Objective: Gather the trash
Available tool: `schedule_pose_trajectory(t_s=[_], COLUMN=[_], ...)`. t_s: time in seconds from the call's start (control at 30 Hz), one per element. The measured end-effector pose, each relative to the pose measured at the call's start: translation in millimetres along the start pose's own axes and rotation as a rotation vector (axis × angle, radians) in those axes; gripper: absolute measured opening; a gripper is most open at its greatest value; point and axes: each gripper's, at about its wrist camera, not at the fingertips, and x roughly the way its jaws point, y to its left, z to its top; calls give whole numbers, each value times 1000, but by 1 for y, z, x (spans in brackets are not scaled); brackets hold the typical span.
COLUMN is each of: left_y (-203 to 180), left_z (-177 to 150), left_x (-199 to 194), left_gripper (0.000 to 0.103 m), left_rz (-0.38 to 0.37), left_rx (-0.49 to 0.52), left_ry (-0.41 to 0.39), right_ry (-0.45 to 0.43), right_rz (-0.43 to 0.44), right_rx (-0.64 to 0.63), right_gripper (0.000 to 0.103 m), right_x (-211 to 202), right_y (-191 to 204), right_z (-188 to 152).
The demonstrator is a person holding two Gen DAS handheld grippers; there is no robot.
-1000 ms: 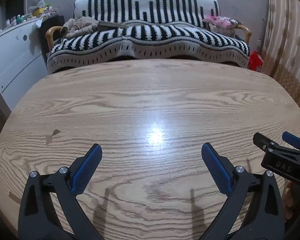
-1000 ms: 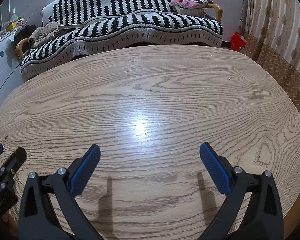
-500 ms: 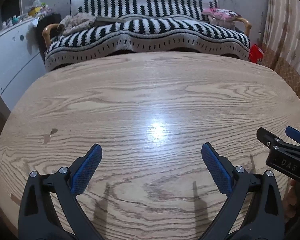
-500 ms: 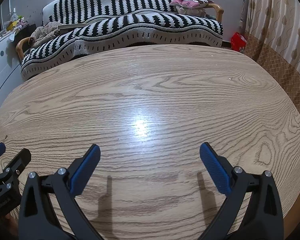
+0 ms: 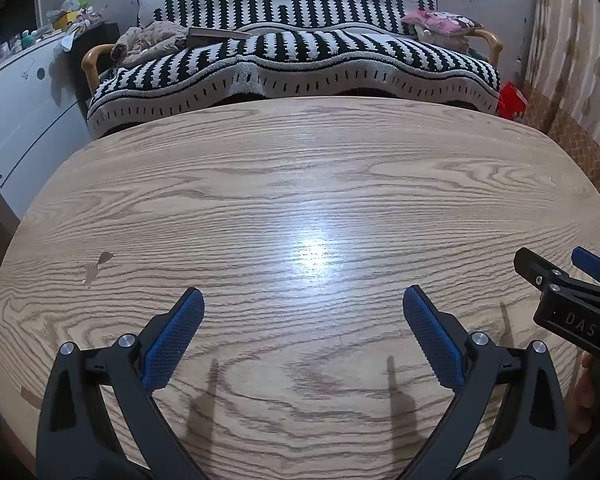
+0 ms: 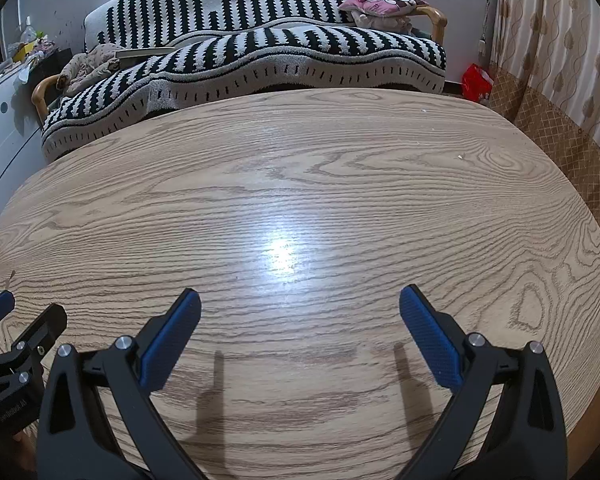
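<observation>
No trash shows on the oval wooden table [image 5: 300, 168] in either view. My left gripper [image 5: 303, 300] is open and empty above the table's near side, blue pads wide apart. My right gripper [image 6: 300, 300] is open and empty too, beside it to the right. The right gripper also shows at the right edge of the left wrist view [image 5: 568, 280]. The left gripper shows at the left edge of the right wrist view [image 6: 20, 320]. The table also fills the right wrist view [image 6: 300, 168].
A black-and-white striped sofa [image 5: 292, 64] stands behind the table with clothes and a pink cushion [image 5: 440, 24] on it. A white cabinet [image 5: 20, 112] is at the left, a curtain [image 6: 560, 60] at the right. A red bag [image 6: 476, 80] lies on the floor.
The left wrist view has shifted slightly, with the sofa sitting a little lower and nearer in frame. Both grippers stay open and empty.
</observation>
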Motion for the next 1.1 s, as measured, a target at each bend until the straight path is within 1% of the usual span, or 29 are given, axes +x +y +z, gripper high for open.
schedule_pose_trajectory(t_s=[1.1], left_y=[-5], left_z=[-1], left_x=[2], left_gripper=[97], left_rz=[-7], left_rx=[18], left_ry=[6], right_ry=[1], right_rz=[-1], right_rx=[0], right_gripper=[96], right_x=[0], right_y=[1], right_z=[0])
